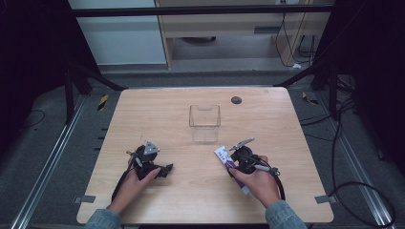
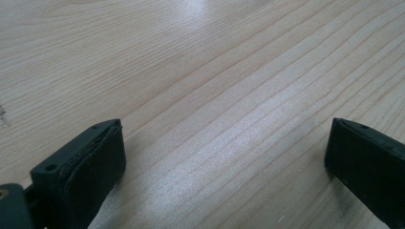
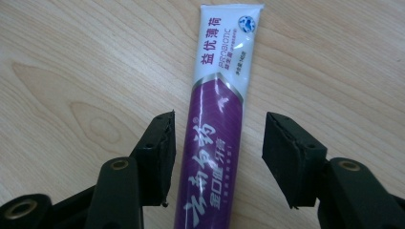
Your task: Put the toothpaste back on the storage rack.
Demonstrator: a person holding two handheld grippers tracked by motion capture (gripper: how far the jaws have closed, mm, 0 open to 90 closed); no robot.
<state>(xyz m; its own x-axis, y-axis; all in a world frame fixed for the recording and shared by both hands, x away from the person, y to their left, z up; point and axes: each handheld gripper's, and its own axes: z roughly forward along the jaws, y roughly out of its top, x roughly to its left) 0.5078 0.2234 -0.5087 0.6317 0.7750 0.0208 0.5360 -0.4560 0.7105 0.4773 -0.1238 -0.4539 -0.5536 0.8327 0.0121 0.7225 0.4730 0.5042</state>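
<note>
I'm hovering the right gripper (image 3: 217,143) over the toothpaste tube (image 3: 215,138), jaws apart and straddling its purple body w/o touching, prob. lining up for a pinch across the width. Tube's lying flat on the wooden table (image 1: 191,191), white crimped end pointing toward the clear plastic bin (image 1: 204,123), which is standing empty near mid-table; my guess is that's where the tube's going. I'm parking the left gripper (image 2: 224,152) low over bare wood on the left, jaws wide apart, nothing between them, keeping out of the way.
</note>
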